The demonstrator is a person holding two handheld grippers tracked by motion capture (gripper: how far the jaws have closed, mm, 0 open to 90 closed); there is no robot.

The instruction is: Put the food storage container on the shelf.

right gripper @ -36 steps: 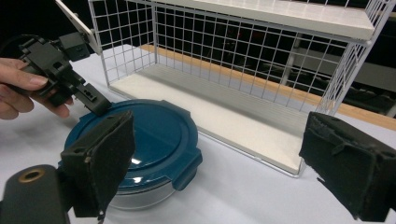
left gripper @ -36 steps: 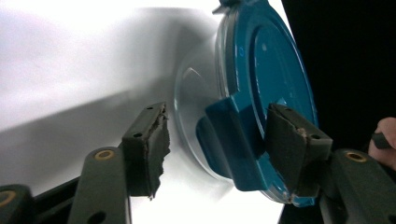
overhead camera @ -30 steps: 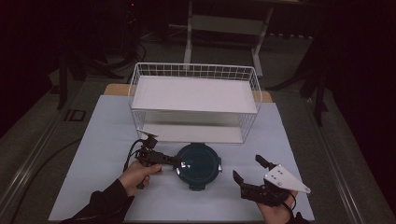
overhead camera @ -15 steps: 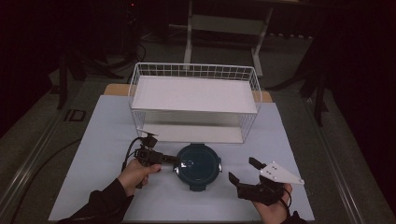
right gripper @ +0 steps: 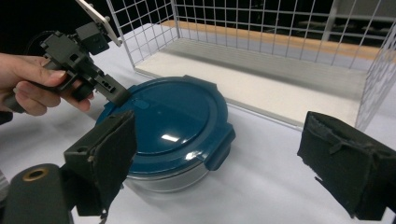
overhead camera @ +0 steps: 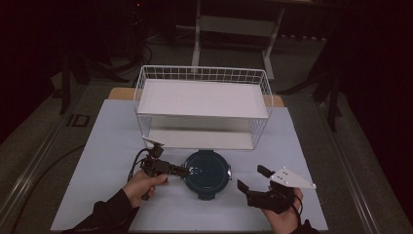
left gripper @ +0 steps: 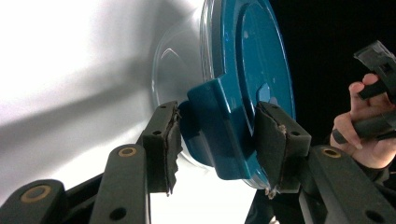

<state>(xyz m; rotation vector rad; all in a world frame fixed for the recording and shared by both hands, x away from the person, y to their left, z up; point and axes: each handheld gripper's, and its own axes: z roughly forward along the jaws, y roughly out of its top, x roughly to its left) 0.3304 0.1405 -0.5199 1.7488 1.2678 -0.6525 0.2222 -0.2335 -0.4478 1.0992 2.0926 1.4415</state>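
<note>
A round glass container with a dark teal clip-on lid (overhead camera: 208, 171) (right gripper: 173, 121) stands on the white mat in front of the wire basket. My left gripper (overhead camera: 183, 170) (left gripper: 217, 135) lies level at the lid's left edge, straddling a teal latch tab (left gripper: 219, 126). Its jaws have just been opening; the tab sits between the pads with a thin gap on one side. From the right gripper view it (right gripper: 116, 95) shows at that edge in a hand. My right gripper (overhead camera: 252, 177) (right gripper: 229, 158) hovers open just right of the container, holding nothing.
A white wire basket (overhead camera: 204, 73) with two white shelves stands behind the container, its front open toward me. The white mat (overhead camera: 107, 146) covers the table, with bare room to the left and right of the container. The surroundings are dark.
My right gripper has turned slightly in place beside the container. The left gripper has stayed at the lid's left edge.
</note>
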